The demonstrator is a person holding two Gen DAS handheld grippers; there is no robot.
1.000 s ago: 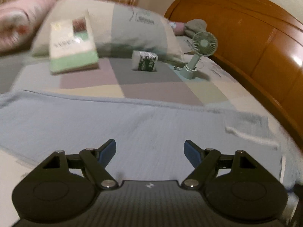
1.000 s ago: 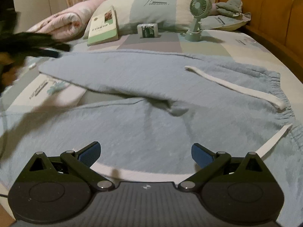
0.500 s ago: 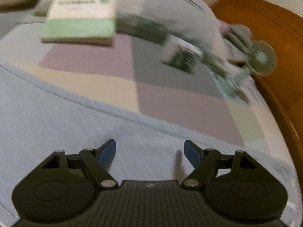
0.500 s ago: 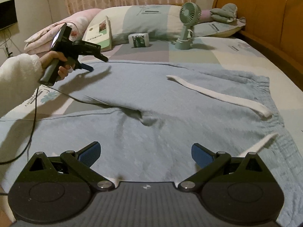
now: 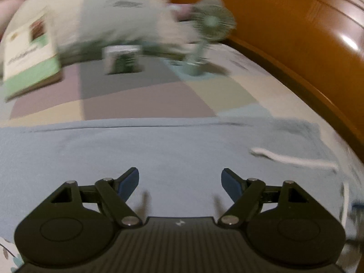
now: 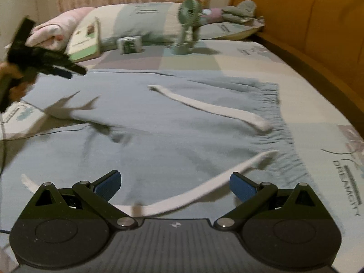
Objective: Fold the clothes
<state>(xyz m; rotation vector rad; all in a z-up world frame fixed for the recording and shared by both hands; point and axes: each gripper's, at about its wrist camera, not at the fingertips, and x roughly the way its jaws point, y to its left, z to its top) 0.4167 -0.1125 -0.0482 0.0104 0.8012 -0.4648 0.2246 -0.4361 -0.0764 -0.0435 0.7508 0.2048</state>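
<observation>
At the far left of the right wrist view, a person's hand (image 6: 12, 79) holds the left gripper (image 6: 68, 72) above the left end of the blue trousers (image 6: 182, 136), its dark fingers pointing toward the middle of the bed and casting a forked shadow on the cloth. Its own camera shows its jaws standing wide with nothing between them, only blue fabric below.

The trousers lie spread flat across the patchwork bedsheet (image 6: 250, 61), legs toward the left and the gathered elastic waistband (image 6: 279, 122) toward the right. One white drawstring (image 6: 204, 107) lies diagonally on the cloth, ending near the waistband; a second drawstring (image 6: 216, 182) runs from the waistband toward the near edge and passes under the right gripper (image 6: 175, 182). That gripper's jaws are also wide apart and hold nothing; the string seems to lie on the fabric beneath them, though blur makes the contact hard to judge.

Behind the trousers, from left to right, a pink quilt (image 6: 61, 27), a green-and-white book (image 6: 84, 43) leaning on a pillow (image 6: 141, 20), a small box (image 6: 130, 44), and a green desk fan (image 6: 187, 27) stand on the sheet. A wooden headboard (image 6: 307, 29) runs along the right side.
</observation>
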